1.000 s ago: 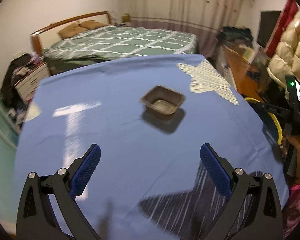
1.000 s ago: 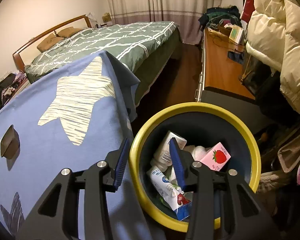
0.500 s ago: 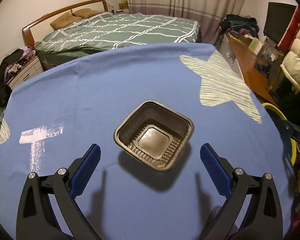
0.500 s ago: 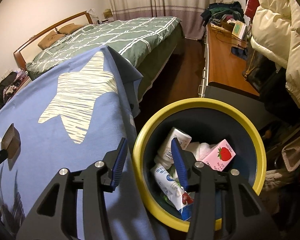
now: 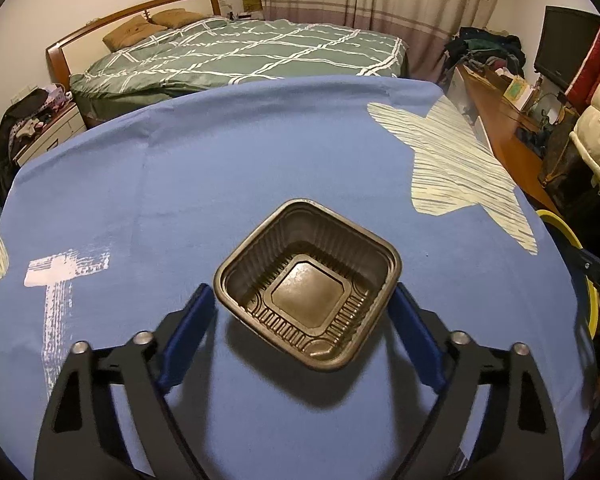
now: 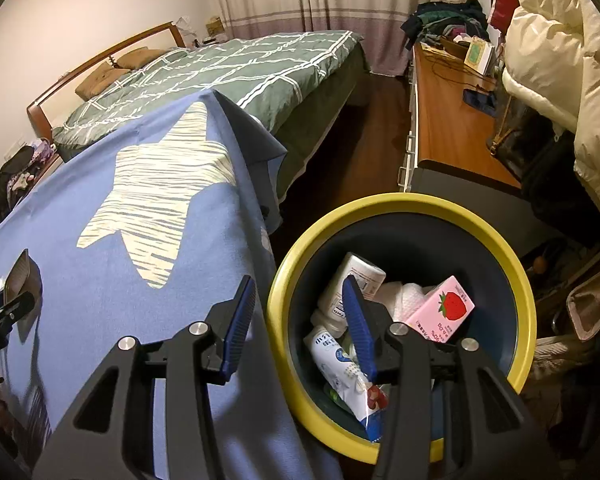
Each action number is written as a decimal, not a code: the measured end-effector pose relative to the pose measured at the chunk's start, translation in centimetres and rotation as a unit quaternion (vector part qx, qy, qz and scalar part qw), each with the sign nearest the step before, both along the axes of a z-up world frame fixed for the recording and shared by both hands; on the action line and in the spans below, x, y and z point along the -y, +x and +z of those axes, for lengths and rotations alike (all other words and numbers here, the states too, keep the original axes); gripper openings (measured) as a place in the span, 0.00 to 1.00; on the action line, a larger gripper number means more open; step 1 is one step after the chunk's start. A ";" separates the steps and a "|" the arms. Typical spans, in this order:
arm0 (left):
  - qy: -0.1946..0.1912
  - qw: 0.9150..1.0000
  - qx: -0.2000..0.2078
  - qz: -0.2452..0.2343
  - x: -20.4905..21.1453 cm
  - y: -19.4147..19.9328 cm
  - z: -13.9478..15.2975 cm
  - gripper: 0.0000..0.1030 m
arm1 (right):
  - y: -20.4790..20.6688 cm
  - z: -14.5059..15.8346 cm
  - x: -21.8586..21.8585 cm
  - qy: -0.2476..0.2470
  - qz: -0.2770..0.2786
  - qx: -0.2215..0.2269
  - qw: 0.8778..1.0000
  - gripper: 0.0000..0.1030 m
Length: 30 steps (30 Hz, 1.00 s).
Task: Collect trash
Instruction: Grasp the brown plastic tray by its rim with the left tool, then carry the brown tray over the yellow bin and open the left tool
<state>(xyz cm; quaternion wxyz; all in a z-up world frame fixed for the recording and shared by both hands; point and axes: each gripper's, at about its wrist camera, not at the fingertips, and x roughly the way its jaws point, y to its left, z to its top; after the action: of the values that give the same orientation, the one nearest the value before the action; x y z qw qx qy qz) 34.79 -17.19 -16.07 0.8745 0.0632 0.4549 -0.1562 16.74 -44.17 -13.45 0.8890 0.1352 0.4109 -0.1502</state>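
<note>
Advancing since the earlier frame, left gripper (image 5: 302, 304) now brackets the tray (image 5: 308, 282), jaws apart, near the table's (image 5: 220, 168) front edge; right gripper (image 6: 300, 300), jaws apart and empty, waits over the bin (image 6: 516, 280).

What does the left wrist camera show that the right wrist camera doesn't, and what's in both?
Only the left wrist view shows the inside of the black plastic tray, empty, between the left gripper fingers. Only the right wrist view shows inside the yellow-rimmed bin: a strawberry carton and other packaging, with the right gripper open across its rim. Both show the blue tablecloth and the green bed.
</note>
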 end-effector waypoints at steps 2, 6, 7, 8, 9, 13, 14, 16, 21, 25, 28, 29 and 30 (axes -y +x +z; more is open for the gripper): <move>-0.002 1.000 0.000 -0.002 0.0 -0.1 -0.1 0.72 | 0.0 0.0 0.0 0.000 0.000 0.000 1.000 0.42; -0.007 1.000 0.008 -0.004 -0.3 -0.2 0.0 0.67 | 0.0 0.0 0.0 0.001 -0.001 0.000 1.000 0.42; -0.008 1.000 0.013 -0.005 -0.3 -0.4 0.2 0.67 | 0.0 0.0 0.0 0.001 -0.001 0.000 1.000 0.42; -0.007 1.000 0.017 -0.006 -0.3 -0.6 0.4 0.66 | 0.0 0.0 0.0 0.002 -0.001 0.000 1.000 0.42; -0.007 1.000 0.024 -0.009 -0.2 -0.9 0.8 0.66 | 0.0 0.0 0.0 0.001 0.000 0.000 1.000 0.42; -0.017 0.999 0.038 -0.024 0.5 -2.3 2.6 0.66 | -0.1 0.1 0.1 0.003 -0.001 0.004 1.000 0.42; -0.021 0.999 0.040 -0.029 0.7 -2.7 3.1 0.66 | -0.3 0.1 0.1 0.007 -0.001 0.010 1.000 0.42; -0.028 0.998 0.046 -0.045 1.7 -3.6 4.3 0.66 | -0.7 0.2 0.4 0.004 -0.004 0.014 1.000 0.42; -0.038 0.993 0.055 -0.093 5.3 -5.6 6.6 0.66 | -3.1 0.6 1.9 -0.017 -0.016 0.019 1.000 0.43; -0.049 0.987 0.050 -0.142 9.7 -7.2 7.8 0.66 | -6.0 1.4 4.0 -0.026 -0.038 0.023 0.999 0.47; -0.050 0.982 0.042 -0.176 13.9 -7.9 7.9 0.66 | -8.5 2.0 5.7 -0.034 -0.061 0.028 0.997 0.49; -0.051 0.980 0.038 -0.189 15.5 -8.1 7.8 0.66 | -9.0 2.1 6.2 -0.035 -0.064 0.029 0.997 0.49; -0.051 0.979 0.034 -0.197 16.6 -8.3 7.8 0.66 | -9.6 2.3 6.6 -0.036 -0.068 0.031 0.997 0.49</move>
<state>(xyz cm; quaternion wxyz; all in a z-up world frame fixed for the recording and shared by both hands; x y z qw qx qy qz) 26.51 -33.78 -8.32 0.8438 0.1125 0.3948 -0.3458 7.18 -50.75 -11.19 0.8934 0.1350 0.3672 -0.2209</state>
